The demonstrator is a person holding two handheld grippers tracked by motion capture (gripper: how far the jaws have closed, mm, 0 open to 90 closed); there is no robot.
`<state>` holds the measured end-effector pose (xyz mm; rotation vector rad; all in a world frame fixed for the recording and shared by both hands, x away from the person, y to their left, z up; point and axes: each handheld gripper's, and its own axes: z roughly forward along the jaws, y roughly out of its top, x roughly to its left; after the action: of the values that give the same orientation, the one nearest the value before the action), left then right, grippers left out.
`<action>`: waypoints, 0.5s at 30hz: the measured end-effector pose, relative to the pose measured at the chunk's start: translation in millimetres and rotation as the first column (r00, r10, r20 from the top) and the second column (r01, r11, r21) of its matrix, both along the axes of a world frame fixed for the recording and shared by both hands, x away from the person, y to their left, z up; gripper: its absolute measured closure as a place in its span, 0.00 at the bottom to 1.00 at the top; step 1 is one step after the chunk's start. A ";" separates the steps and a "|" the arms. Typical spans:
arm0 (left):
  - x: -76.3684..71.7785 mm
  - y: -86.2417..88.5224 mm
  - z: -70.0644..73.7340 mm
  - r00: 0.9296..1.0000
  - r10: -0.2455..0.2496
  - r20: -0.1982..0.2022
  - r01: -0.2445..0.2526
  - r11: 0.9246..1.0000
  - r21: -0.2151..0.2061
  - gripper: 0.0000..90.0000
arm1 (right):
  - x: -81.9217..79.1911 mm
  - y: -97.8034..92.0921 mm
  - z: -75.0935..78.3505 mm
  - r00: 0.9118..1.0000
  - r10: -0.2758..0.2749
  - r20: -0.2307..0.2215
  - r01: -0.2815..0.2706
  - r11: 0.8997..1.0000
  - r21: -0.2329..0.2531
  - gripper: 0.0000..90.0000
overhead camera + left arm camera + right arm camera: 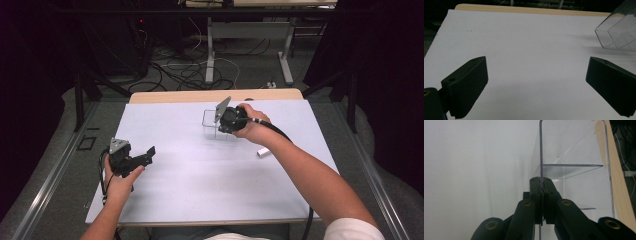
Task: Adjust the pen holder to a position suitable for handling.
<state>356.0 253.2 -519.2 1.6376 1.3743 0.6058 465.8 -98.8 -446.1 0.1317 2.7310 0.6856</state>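
The clear plastic box (214, 124) stands on the white table (200, 170) toward its far edge; the right gripper (541, 181) has its jaws closed on one thin wall of the box; the left gripper (536, 85), jaws spread wide and holding nothing, hovers near the table's left side; a small white block (263, 151) lies to the right, apart from the box.

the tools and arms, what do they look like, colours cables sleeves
Both are black two-jaw tools. The left tool carries a grey three-cornered plate; its blocky jaws have small screw holes. The right tool has brass-coloured rivets on its linkage and a thick black cable trailing along the forearm. Forearms are bare; a white sleeve shows at the right shoulder.
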 end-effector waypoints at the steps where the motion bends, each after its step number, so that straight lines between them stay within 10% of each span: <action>1: -0.1 -0.3 0.1 1.000 0.001 -0.001 -0.001 1.000 0.001 0.05 | -4.6 -0.6 0.1 1.000 0.003 -0.004 -0.003 1.000 0.003 0.98; 15: 0.3 -1.8 -0.6 1.000 -0.005 -0.004 0.005 1.000 0.007 0.05 | -52.2 7.8 -9.9 0.995 0.058 -0.078 -0.058 0.998 -0.003 0.98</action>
<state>356.3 251.4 -519.8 1.6480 1.3721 0.6056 413.7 -91.0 -456.0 0.0800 2.8209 0.7026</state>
